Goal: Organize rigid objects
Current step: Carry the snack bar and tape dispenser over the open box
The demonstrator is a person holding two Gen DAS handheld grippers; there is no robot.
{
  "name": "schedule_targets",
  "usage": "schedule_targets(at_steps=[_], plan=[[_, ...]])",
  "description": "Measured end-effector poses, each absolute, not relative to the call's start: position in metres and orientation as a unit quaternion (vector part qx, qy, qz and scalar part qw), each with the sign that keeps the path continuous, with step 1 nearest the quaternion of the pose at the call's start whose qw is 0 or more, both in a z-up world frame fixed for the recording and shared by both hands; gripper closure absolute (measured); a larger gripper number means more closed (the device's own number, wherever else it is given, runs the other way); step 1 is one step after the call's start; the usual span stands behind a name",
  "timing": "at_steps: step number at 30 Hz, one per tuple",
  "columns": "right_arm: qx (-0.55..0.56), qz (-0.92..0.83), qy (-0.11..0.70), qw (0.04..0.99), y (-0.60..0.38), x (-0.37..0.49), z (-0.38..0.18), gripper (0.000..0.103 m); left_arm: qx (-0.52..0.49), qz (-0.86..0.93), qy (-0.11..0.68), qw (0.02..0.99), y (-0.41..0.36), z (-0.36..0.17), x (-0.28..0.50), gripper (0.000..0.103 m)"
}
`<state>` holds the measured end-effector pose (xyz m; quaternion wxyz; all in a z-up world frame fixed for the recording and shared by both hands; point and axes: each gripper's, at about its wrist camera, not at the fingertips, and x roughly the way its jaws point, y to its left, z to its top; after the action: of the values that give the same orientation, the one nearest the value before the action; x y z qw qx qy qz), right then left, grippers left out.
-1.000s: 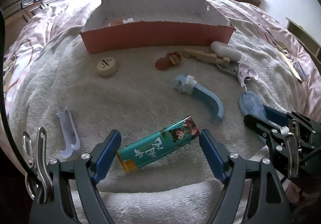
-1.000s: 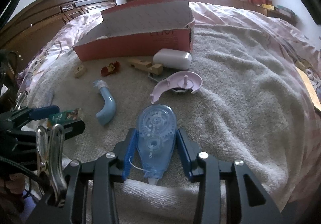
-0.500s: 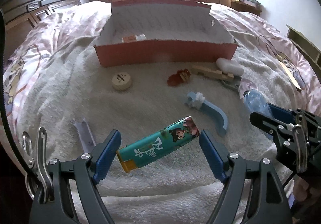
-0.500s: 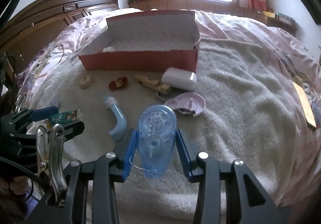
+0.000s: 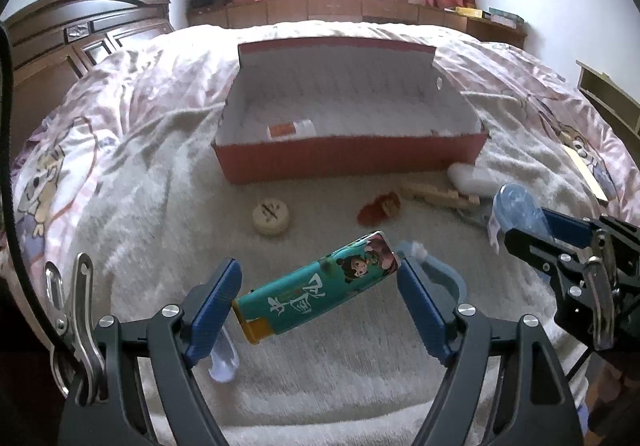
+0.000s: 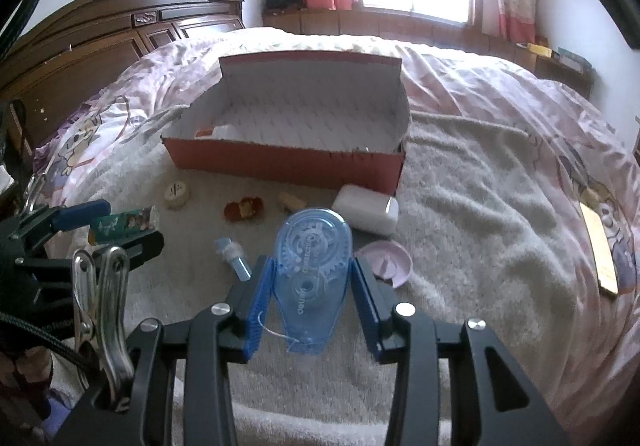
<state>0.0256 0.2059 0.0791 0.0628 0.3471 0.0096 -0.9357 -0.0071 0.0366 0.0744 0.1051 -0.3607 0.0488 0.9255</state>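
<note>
**A:** So what was each claw doing at that point?

**B:** The left gripper [image 5: 318, 294] was spread pretty wide and clamped end to end on the teal lighter [image 5: 318, 288]: yellow end against the left pad, cartoon end tilted up against the right pad. It hung above the white towel [image 5: 160, 206]. The right gripper [image 6: 312, 288] was closed much narrower, pinching the blue correction tape [image 6: 310, 266] by its sides, tip pointing back at the camera.

**A:** And the loose stuff underneath?

**B:** In the left wrist view, a white plastic piece [image 5: 224, 360] peeked out at 7 o'clock behind the left finger, and the curved light blue piece [image 5: 436, 270] lay half hidden behind the right finger. Further up, the round wooden token [image 5: 271, 217] sat at 11 o'clock from the lighter, the red object [image 5: 380, 208] at 1 o'clock, then the wooden block piece [image 5: 436, 196] and the white case [image 5: 474, 178] out at 2 o'clock. In the right wrist view, the pink lid [image 6: 386, 262] lay just right of the tape.

**A:** Where was the box?

**B:** The red box [image 5: 348, 162] stood open at 12 o'clock, past everything, with a small orange and white item [image 5: 290, 128] inside near its left end. Behind it was just the pink bedding [image 6: 500, 94].
</note>
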Motion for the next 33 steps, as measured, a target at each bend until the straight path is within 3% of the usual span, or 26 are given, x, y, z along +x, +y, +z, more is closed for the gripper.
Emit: schedule_targets(at_steps=[21, 33], plan=[[0.321, -0.944, 0.034, 0.070, 0.194, -0.040, 0.121, 0.061, -0.330, 0.936, 0.061, 0.102, 0.041, 0.120, -0.073, 0.021], [0.322, -0.944, 0.033, 0.064, 0.201, -0.096, 0.129, 0.061, -0.346, 0.931, 0.065, 0.096, 0.045, 0.117, -0.131, 0.021]])
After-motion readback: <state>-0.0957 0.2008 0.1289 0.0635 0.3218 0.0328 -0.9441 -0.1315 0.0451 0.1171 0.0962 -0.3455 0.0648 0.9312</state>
